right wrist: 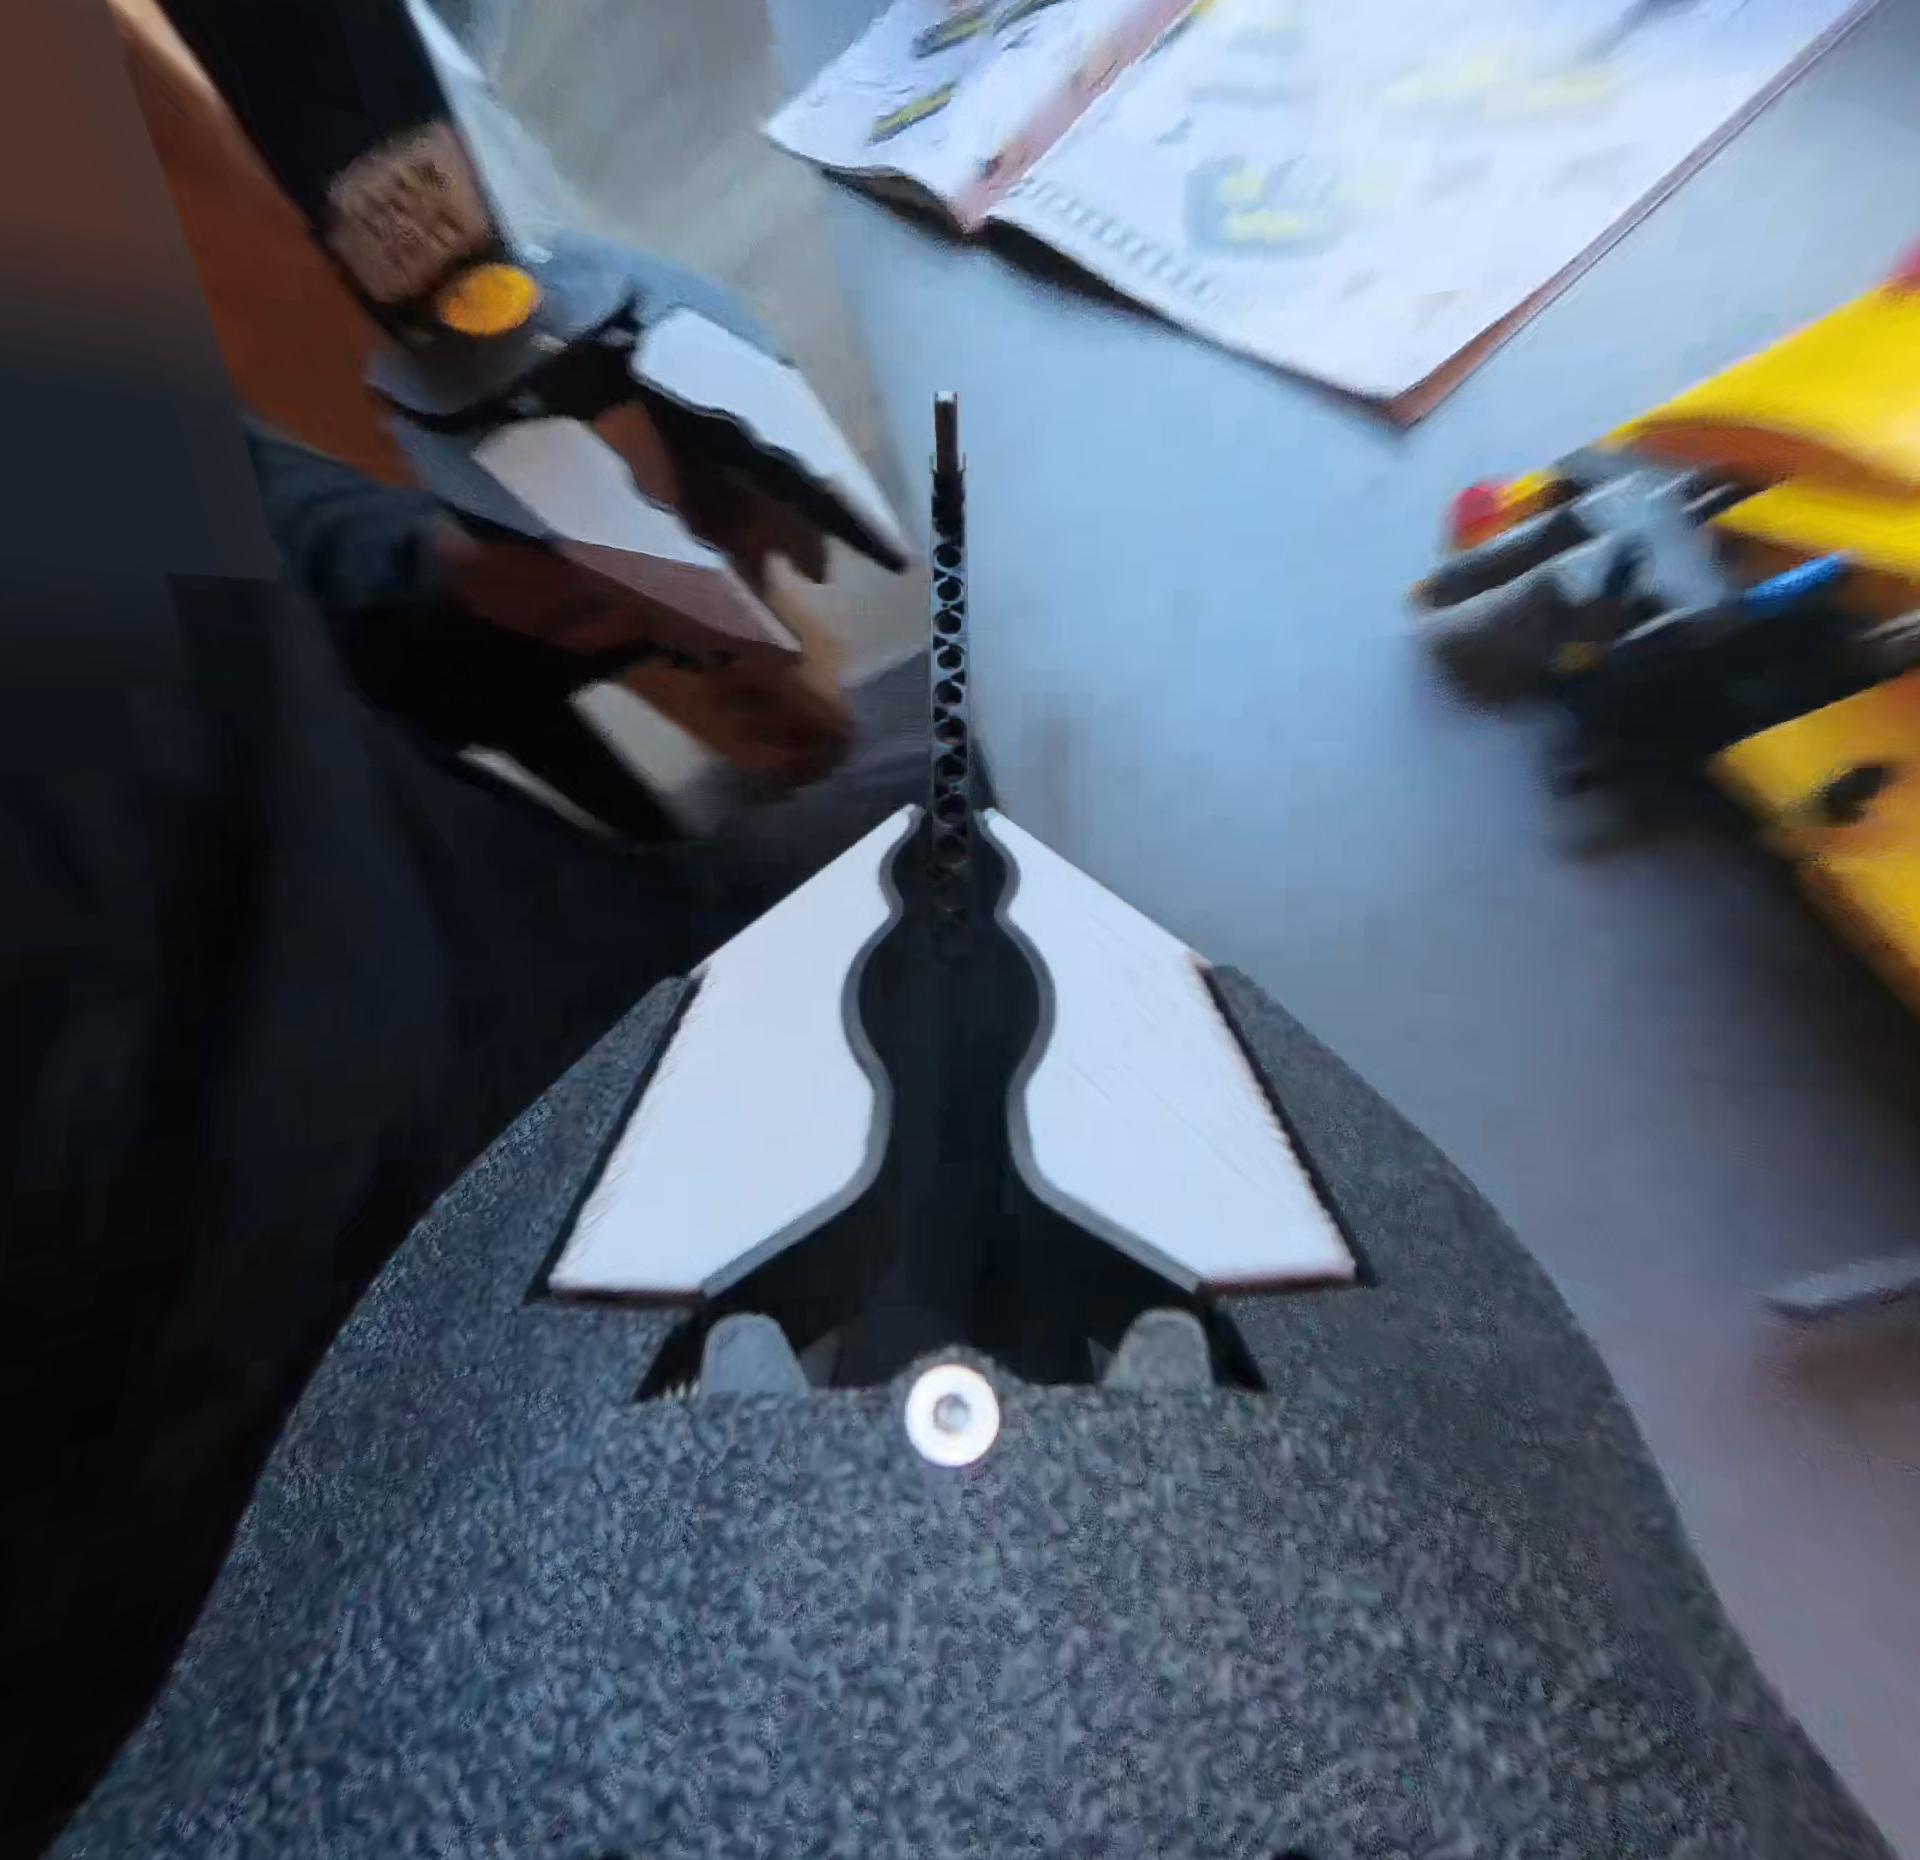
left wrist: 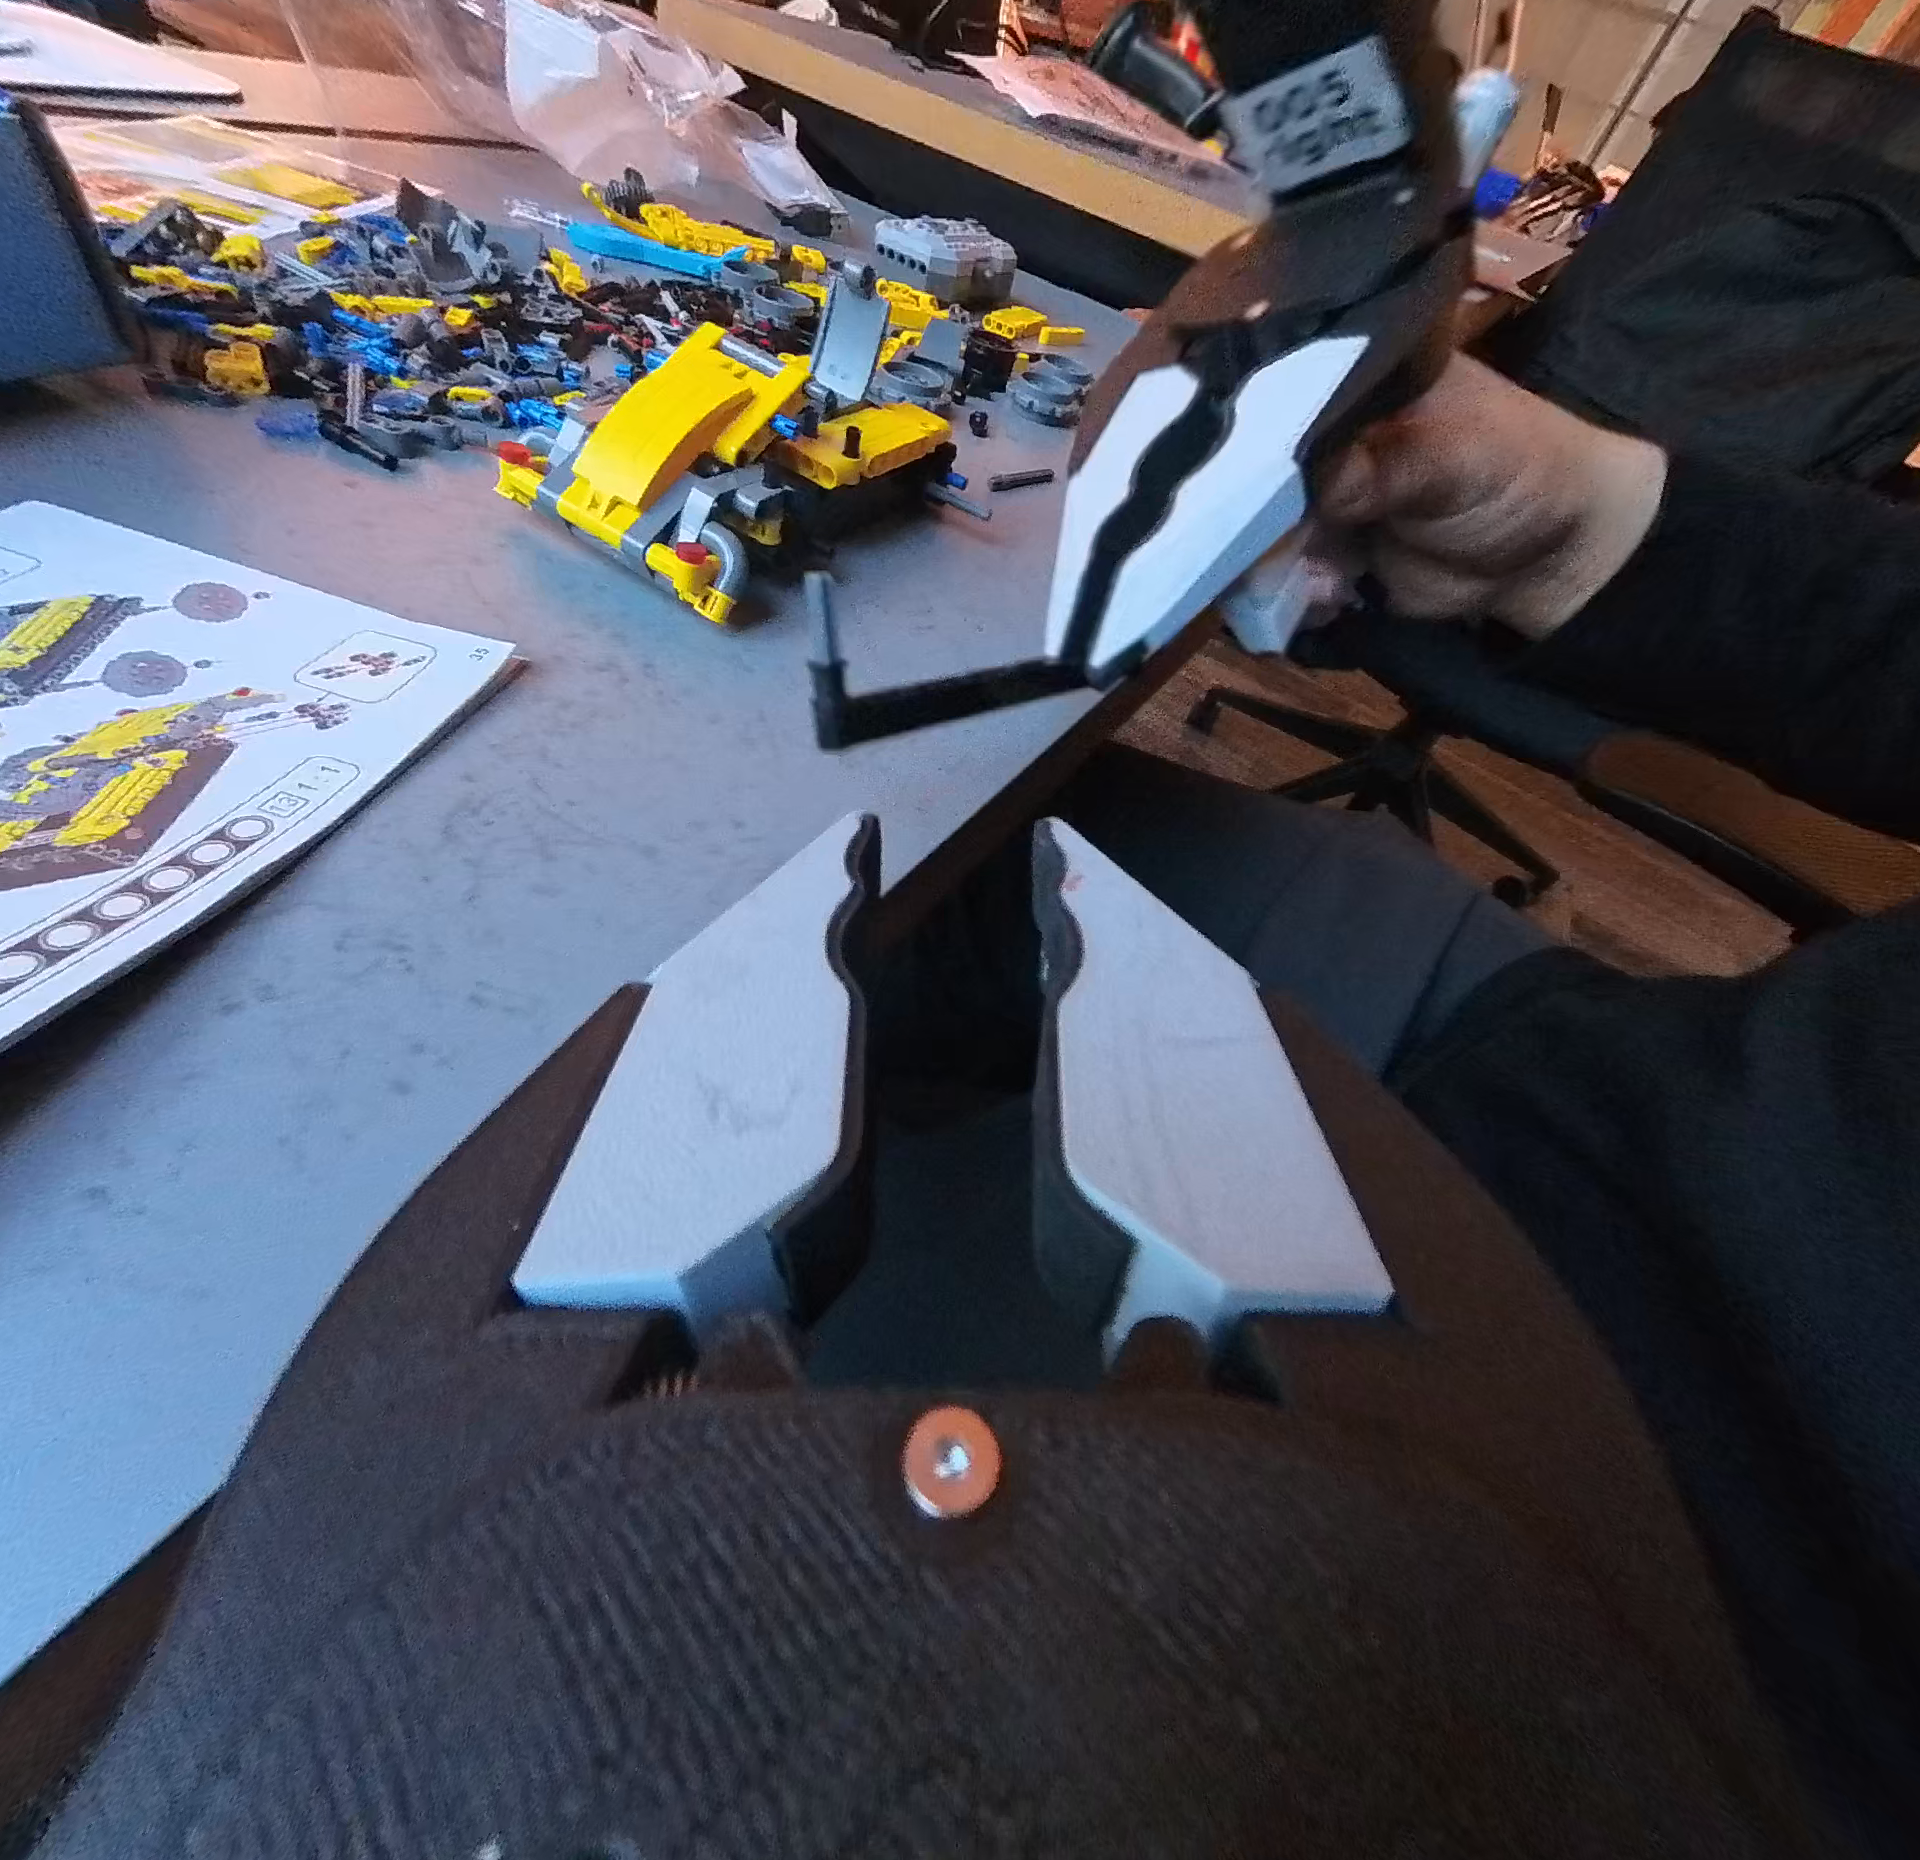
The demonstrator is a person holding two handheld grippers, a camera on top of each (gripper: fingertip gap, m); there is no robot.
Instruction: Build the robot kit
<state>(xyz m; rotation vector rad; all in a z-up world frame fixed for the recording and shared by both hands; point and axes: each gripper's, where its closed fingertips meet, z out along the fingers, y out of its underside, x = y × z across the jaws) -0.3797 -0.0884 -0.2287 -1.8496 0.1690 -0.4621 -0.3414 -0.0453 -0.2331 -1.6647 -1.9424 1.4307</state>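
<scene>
Open instruction booklet on grey table, loose bricks (mostly yellow), plastic bag

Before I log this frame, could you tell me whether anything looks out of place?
Nothing looks damaged. The loose plastic building pieces lie strewn over the grey table, and the right tool holds a long black holed beam by one end only.

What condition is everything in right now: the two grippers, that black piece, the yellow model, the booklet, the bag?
Right gripper: shut on the black beam.
Black beam: held by one end, sticking out past the fingertips, above the table.
Left gripper: open, empty, at the table's edge.
Yellow model: partly built, resting on the table.
Booklet: lying open.
Loose parts: scattered in a heap.
Plastic bag: crumpled; open or shut, cannot tell.
</scene>
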